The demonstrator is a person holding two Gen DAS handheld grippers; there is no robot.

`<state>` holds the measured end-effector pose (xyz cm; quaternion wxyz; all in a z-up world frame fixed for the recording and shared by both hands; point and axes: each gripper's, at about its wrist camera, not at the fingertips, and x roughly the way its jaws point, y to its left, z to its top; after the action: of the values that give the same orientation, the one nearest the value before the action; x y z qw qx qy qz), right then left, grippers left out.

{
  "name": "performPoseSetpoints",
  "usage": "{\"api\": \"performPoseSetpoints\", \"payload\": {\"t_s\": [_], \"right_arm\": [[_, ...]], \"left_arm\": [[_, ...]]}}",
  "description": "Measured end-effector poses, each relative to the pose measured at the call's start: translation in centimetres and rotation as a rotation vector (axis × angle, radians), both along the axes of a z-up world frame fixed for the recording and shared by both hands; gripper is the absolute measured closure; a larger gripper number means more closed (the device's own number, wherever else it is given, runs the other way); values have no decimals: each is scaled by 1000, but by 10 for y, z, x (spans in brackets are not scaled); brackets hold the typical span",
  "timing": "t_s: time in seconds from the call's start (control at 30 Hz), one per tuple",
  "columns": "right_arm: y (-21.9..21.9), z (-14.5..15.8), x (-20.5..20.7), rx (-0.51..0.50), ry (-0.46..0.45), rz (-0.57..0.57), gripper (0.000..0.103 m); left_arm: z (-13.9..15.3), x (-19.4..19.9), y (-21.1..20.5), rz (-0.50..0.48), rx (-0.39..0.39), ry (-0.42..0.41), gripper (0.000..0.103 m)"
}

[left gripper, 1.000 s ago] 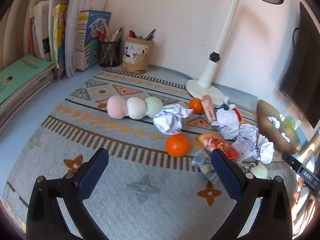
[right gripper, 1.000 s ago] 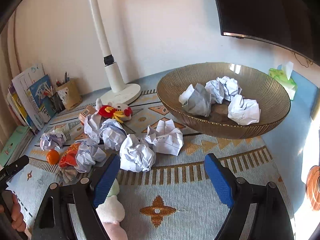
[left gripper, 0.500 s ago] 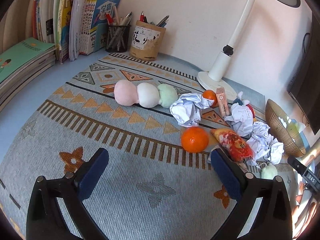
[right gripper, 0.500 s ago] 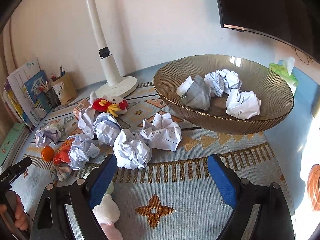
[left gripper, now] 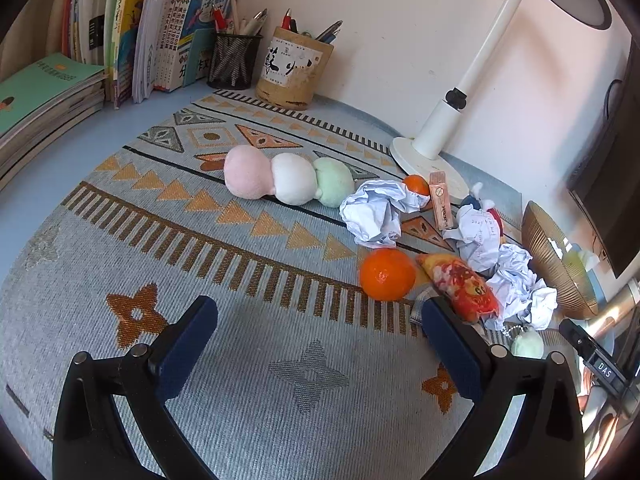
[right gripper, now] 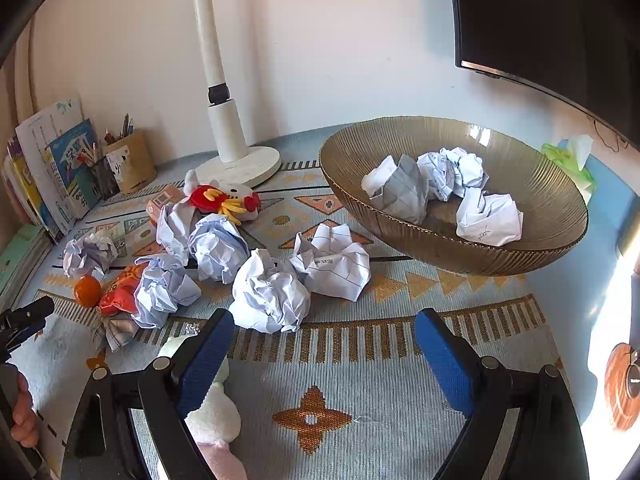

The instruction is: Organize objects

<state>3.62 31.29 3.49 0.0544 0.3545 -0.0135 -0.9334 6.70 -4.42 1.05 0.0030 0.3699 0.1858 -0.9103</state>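
Both grippers hover over a patterned mat. My left gripper (left gripper: 319, 312) is open and empty; an orange (left gripper: 386, 275) and a red snack packet (left gripper: 460, 286) lie just beyond its right finger. A three-ball plush (left gripper: 288, 178) and a crumpled paper ball (left gripper: 372, 216) lie farther back. My right gripper (right gripper: 324, 320) is open and empty too, with a paper ball (right gripper: 270, 292) just ahead of its left finger and another paper ball (right gripper: 336, 260) behind that. The brown bowl (right gripper: 460, 256) at the right holds three paper balls (right gripper: 400, 190). A pale plush toy (right gripper: 212, 412) lies under the right gripper's left finger.
A white lamp base (left gripper: 424, 160), pen holders (left gripper: 294, 68) and books (left gripper: 120, 40) line the back wall. A red and white plush (right gripper: 224, 200) and several more paper balls sit mid-mat. A green tissue pack (right gripper: 572, 160) is behind the bowl. A hand (right gripper: 24, 420) shows at the left edge.
The left gripper has dropped lower and closer to the mat, so the orange sits nearer its right finger. The right gripper's jaws have widened a little; it has barely moved.
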Motion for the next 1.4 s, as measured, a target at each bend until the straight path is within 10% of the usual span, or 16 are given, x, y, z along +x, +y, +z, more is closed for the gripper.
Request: {"api": "performPoseSetpoints", "payload": {"t_s": [0.33, 0.7, 0.87, 1.07, 1.13, 1.2, 1.4], "right_arm": [[-76, 41, -5, -177, -96, 294, 12], [-219, 6, -89, -365, -412, 394, 12], [-240, -21, -115, -385, -474, 301, 14], [-239, -26, -120, -331, -474, 335, 50], [-236, -23, -117, -307, -452, 318, 55], [-231, -16, -111, -286, -411, 303, 61], [-213, 20, -82, -264, -288, 319, 61]], "left_arm": [[24, -13, -47, -38, -16, 1, 1], [28, -108, -50, -443, -449, -31, 1], [19, -144, -46, -554, -376, -41, 2], [-7, -142, -26, -721, -370, -99, 12], [-8, -139, -20, -717, -386, -91, 19], [-5, -136, -18, -721, -370, -87, 46], [2, -115, -18, -586, -367, -83, 48]]}}
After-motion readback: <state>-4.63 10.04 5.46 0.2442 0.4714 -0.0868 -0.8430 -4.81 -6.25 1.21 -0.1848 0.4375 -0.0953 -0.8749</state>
